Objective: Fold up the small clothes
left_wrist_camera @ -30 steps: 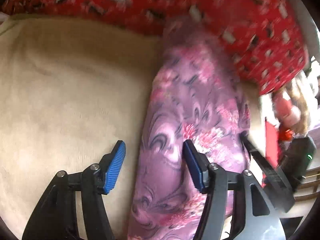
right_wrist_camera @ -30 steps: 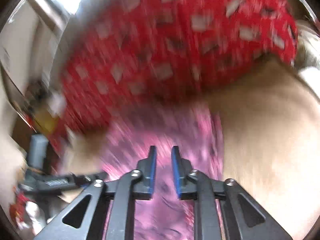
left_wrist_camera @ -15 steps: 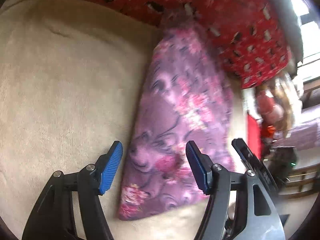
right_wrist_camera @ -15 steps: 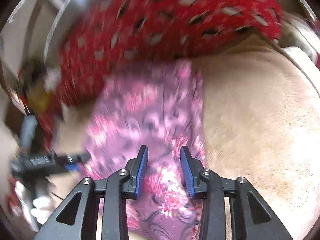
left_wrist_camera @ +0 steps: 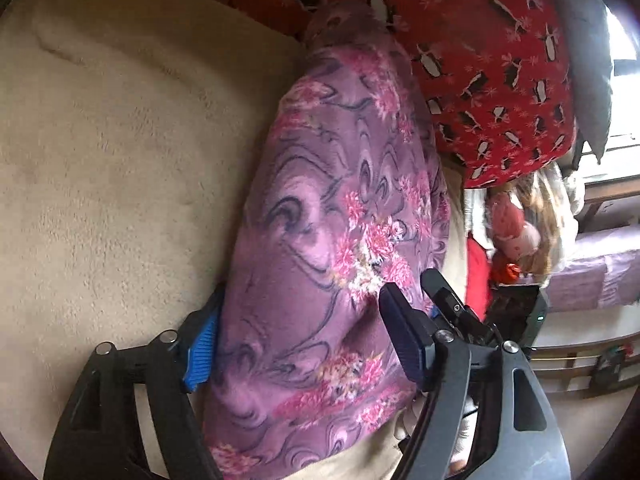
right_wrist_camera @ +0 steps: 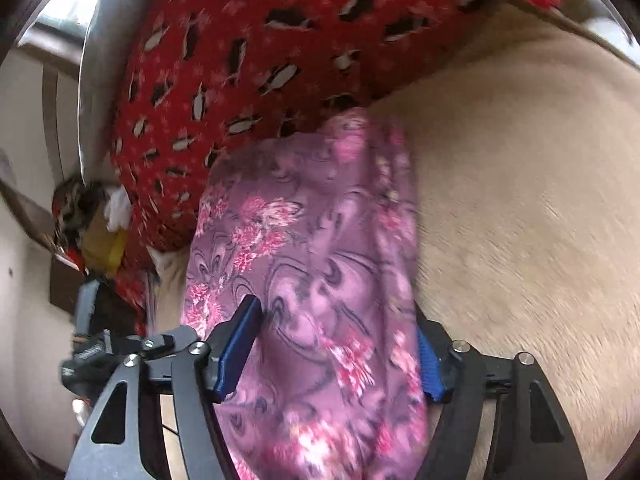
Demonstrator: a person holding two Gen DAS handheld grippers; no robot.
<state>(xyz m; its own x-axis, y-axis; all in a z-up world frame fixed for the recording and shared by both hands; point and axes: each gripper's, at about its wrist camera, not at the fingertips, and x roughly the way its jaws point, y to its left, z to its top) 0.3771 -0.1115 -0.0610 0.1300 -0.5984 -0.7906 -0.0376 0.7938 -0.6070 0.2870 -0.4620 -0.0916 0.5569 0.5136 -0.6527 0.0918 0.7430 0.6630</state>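
A purple garment with pink flowers (left_wrist_camera: 328, 240) lies as a long folded strip on a beige blanket (left_wrist_camera: 120, 168); its far end touches a red patterned blanket (left_wrist_camera: 480, 40). My left gripper (left_wrist_camera: 304, 344) is open, its blue-padded fingers (left_wrist_camera: 200, 348) either side of the garment's near end. In the right wrist view the same garment (right_wrist_camera: 312, 264) runs up the middle. My right gripper (right_wrist_camera: 336, 344) is open wide and straddles the garment, one finger on each side. The garment partly hides the right finger.
The red blanket (right_wrist_camera: 260, 48) bunches along the far side. A doll and clutter (left_wrist_camera: 520, 232) sit beyond the bed's right edge, with a wooden shelf below. The other gripper (right_wrist_camera: 92, 348) shows at the left of the right wrist view. The beige blanket (right_wrist_camera: 520, 200) stretches right.
My right gripper has opened from nearly shut to wide and moved forward over the garment. My left gripper stayed open and moved in so its fingers straddle the garment's near end.
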